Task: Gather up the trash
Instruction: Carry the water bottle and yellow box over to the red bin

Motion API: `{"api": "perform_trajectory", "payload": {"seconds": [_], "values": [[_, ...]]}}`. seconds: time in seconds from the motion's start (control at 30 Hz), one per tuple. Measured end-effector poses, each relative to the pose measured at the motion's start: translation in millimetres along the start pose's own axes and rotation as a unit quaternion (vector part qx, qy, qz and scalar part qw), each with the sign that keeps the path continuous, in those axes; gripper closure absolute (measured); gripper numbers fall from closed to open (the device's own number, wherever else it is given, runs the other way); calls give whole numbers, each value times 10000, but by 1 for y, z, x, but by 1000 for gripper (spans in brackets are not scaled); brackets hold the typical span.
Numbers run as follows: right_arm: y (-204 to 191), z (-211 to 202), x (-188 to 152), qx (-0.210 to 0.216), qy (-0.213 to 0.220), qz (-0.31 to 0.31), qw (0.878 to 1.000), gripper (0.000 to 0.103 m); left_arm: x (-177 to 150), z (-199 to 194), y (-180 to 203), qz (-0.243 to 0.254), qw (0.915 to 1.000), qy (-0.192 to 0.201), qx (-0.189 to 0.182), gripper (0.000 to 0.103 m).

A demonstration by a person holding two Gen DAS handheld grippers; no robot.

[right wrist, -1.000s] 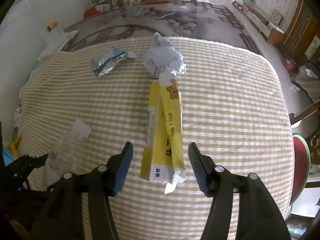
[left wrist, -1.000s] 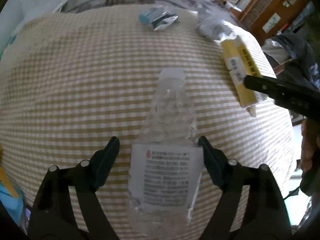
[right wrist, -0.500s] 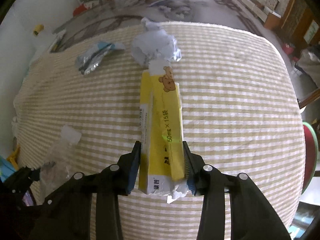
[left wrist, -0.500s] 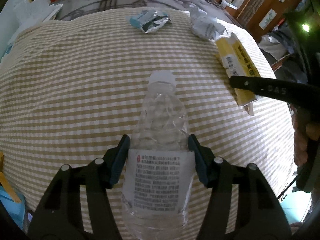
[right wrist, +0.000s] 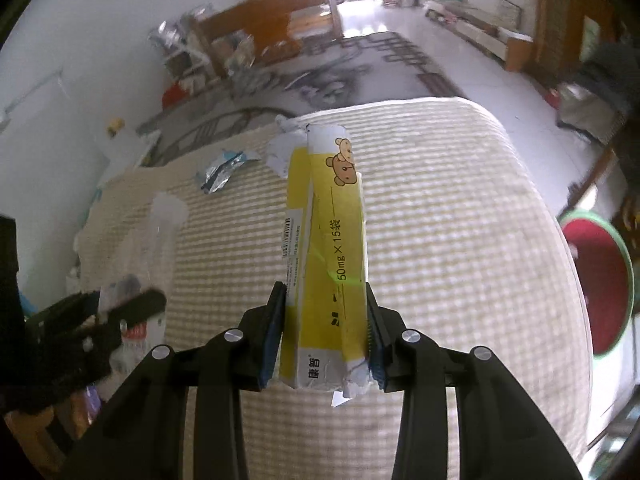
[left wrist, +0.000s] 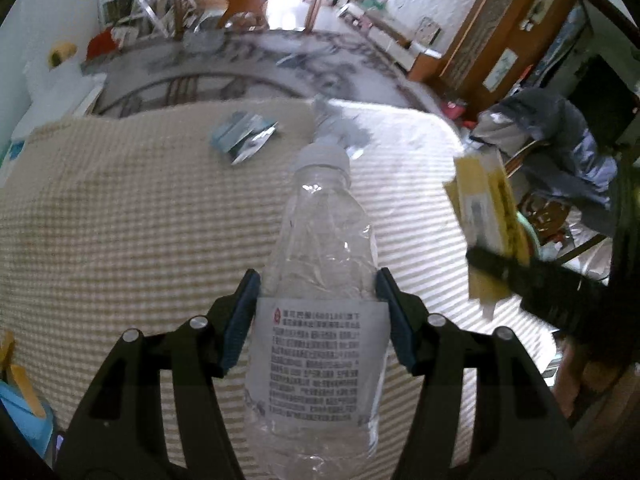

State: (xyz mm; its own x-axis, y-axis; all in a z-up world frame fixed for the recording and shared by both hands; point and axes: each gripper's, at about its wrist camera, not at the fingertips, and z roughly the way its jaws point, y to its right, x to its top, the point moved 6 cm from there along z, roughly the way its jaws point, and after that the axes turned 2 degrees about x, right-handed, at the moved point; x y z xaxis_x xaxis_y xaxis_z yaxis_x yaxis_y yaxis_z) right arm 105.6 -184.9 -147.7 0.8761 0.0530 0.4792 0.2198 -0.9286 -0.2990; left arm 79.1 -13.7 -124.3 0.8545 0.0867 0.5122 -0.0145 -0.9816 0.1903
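Note:
My left gripper (left wrist: pixel 318 312) is shut on a crushed clear plastic bottle (left wrist: pixel 326 248) with a white cap and white label, held above the checked tablecloth (left wrist: pixel 120 220). My right gripper (right wrist: pixel 326 320) is shut on a flattened yellow carton (right wrist: pixel 326 240) with a bear picture, also lifted off the cloth. The carton shows at the right of the left wrist view (left wrist: pixel 486 208), and the bottle at the left of the right wrist view (right wrist: pixel 160 232). A silver-blue foil wrapper (left wrist: pixel 244 138) and a crumpled white paper ball (left wrist: pixel 340 128) lie at the table's far side.
The table's far edge borders a patterned floor (left wrist: pixel 240 76). A red and green stool (right wrist: pixel 596 280) stands right of the table. A chair with dark clothes (left wrist: pixel 552 140) is at the right. A blue object (left wrist: pixel 20 412) sits at the near left corner.
Both grippers closed on their items and lifted them off the cloth: the left on the bottle, the right on the yellow carton. The views tilted up toward the room.

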Motion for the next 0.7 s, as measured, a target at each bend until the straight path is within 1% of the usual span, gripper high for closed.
{"api": "perform_trajectory", "payload": {"seconds": [0.07, 0.13, 0.27, 0.4, 0.57, 0.7], "values": [[6, -7, 0, -93, 35, -34, 9999, 67, 8, -3, 12, 54, 9999, 78, -68, 46], [15, -14, 3, -205, 162, 5, 9997, 67, 14, -6, 25, 108, 9997, 168, -145, 46], [34, -29, 5, -288, 316, 146, 9990, 67, 20, -9, 43, 191, 9992, 254, -246, 46], [52, -34, 3, -359, 319, 231, 9986, 67, 23, -7, 61, 298, 9987, 276, -295, 46], [76, -43, 3, -401, 339, 312, 9981, 67, 24, -4, 73, 318, 9987, 281, -299, 46], [91, -50, 4, -432, 375, 356, 9977, 67, 26, -2, 91, 363, 9984, 298, -308, 46]]}}
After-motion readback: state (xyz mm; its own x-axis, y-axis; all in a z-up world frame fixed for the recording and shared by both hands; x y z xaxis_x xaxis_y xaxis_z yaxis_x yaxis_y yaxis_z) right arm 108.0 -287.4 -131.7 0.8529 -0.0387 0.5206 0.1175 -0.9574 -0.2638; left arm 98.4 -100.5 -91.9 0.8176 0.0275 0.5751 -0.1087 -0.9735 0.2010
